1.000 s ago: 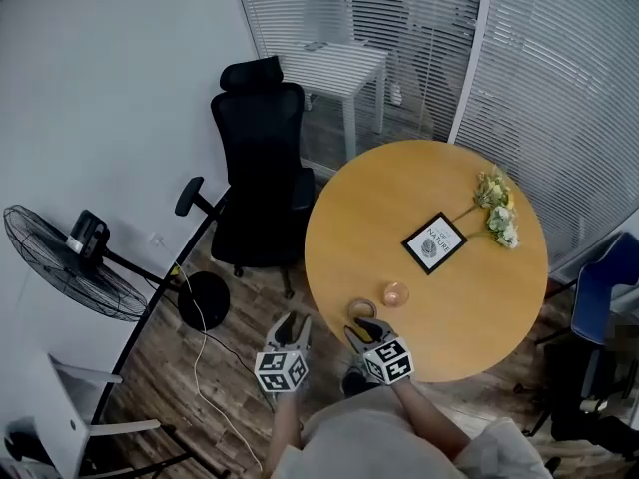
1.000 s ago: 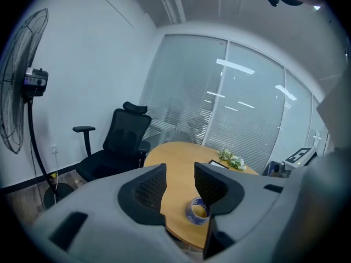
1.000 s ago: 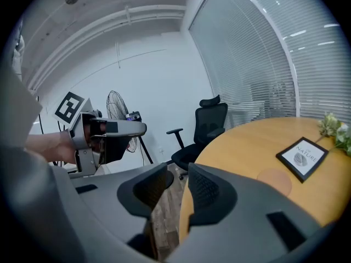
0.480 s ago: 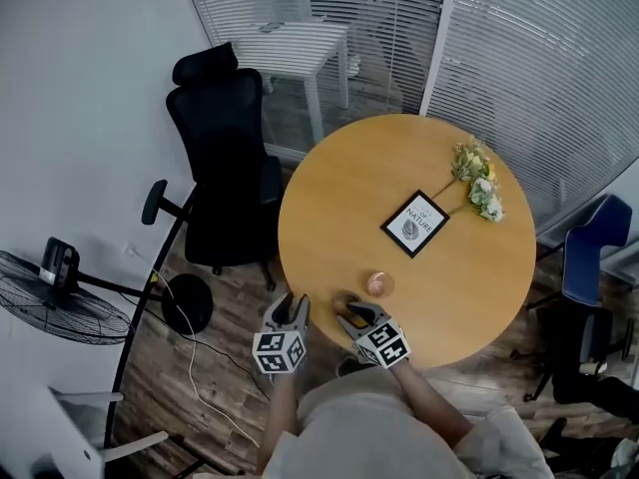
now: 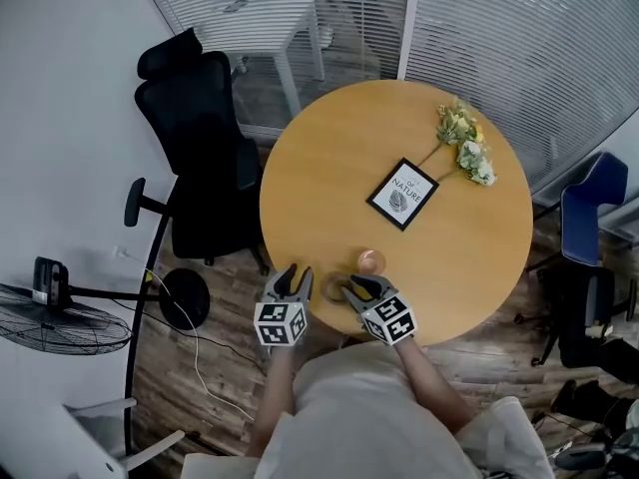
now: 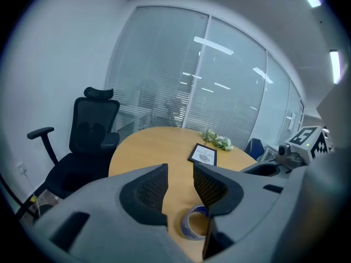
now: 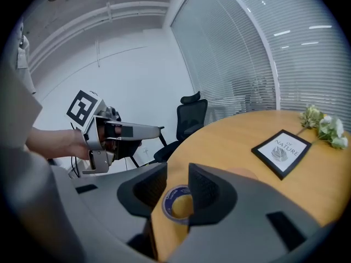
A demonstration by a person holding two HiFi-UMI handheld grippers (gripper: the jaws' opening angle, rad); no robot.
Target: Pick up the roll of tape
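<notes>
Tape shows through the right gripper's parted jaws, not pinched yet, and they look lined up to straddle its rim. Left gripper, at its nine o'clock, gapes empty, apparently spare. Tape lies at the table's six-o'clock edge, handy to reach.

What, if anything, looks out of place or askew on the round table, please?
Only small things: the framed picture lies flat and skewed, not standing, and the flowers lie loose on the table with no vase. The roll of tape sits close to the near edge. Nothing looks spilled or damaged.
</notes>
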